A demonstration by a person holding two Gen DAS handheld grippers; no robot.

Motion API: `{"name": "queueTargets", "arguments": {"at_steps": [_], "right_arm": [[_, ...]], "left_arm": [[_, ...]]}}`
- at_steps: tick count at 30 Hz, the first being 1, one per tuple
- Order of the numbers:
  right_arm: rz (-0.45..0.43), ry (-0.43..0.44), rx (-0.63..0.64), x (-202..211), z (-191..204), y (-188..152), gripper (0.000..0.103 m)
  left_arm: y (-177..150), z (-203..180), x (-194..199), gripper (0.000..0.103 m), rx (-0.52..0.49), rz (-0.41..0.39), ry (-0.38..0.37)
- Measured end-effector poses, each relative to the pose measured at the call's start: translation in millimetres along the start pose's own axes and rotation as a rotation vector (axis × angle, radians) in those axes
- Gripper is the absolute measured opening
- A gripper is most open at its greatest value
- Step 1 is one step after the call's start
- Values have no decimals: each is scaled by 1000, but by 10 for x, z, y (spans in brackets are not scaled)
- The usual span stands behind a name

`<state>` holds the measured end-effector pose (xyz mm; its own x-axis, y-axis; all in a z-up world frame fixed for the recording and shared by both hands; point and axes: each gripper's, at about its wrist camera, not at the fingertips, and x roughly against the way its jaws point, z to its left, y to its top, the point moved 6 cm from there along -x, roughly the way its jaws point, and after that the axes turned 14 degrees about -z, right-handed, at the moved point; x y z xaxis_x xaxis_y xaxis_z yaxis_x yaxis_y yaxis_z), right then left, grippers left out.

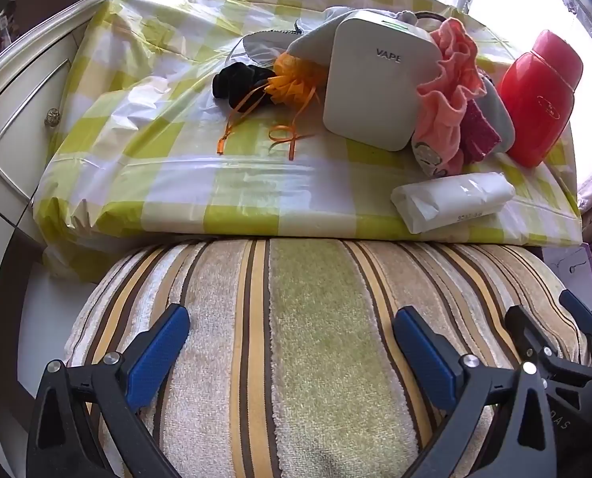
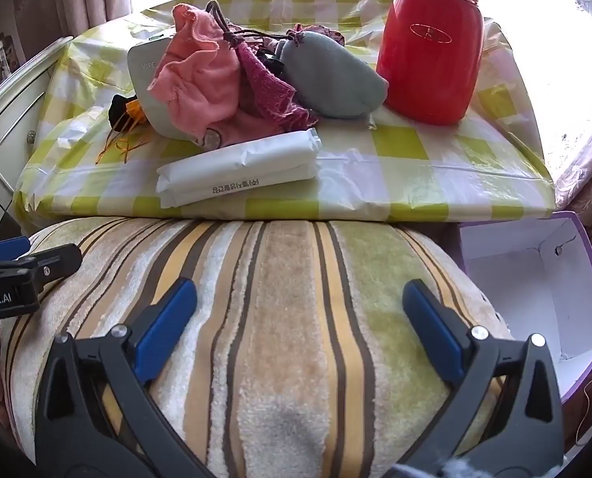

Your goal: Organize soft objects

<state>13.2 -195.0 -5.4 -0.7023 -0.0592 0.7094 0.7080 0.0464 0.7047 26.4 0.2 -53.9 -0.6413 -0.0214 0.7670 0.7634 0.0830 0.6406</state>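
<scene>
1. The pink cloth (image 2: 200, 75) lies draped against the white box (image 1: 379, 79) on the checked table (image 2: 395, 199); it looks light and floppy, best pinched at a bunched fold.
2. Beside the box: a grey pouch (image 2: 331, 79), and in front a white packet (image 2: 240, 169).
3. Both the left gripper (image 1: 292, 350) and right gripper (image 2: 299, 326) hang spread wide and empty, above a striped cushion (image 2: 276, 298), short of the box.
4. A red flask (image 2: 431, 44) stands further from the box, beyond the pouch.

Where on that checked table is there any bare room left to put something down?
The left half of the checked cloth is bare, between the cabinet and the black scrunchie. A smaller patch lies in front of the red flask. Around the white box and the pink cloth it is crowded.
</scene>
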Motion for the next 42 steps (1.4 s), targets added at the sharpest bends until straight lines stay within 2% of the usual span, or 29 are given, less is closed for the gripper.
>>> {"name": "queueTargets", "arguments": {"at_steps": [12,29,32,34,42], "right_arm": [[63,4,-13,-16,-18,15,103],[40,-3,-13,2,-7,6,103],[52,-5,19,9,11,12,103],[26,-1,3,26,-5,-6,103],[42,5,-3,14,-12,15,103]], "left_arm": [[-12,29,6,103,10,-4,-1],[11,7,31,103,10,-23,6],[12,7,39,103,3,-36,10],[10,9,38,103,0,-34,12],[7,15,37,103,-10,-17,27]]}}
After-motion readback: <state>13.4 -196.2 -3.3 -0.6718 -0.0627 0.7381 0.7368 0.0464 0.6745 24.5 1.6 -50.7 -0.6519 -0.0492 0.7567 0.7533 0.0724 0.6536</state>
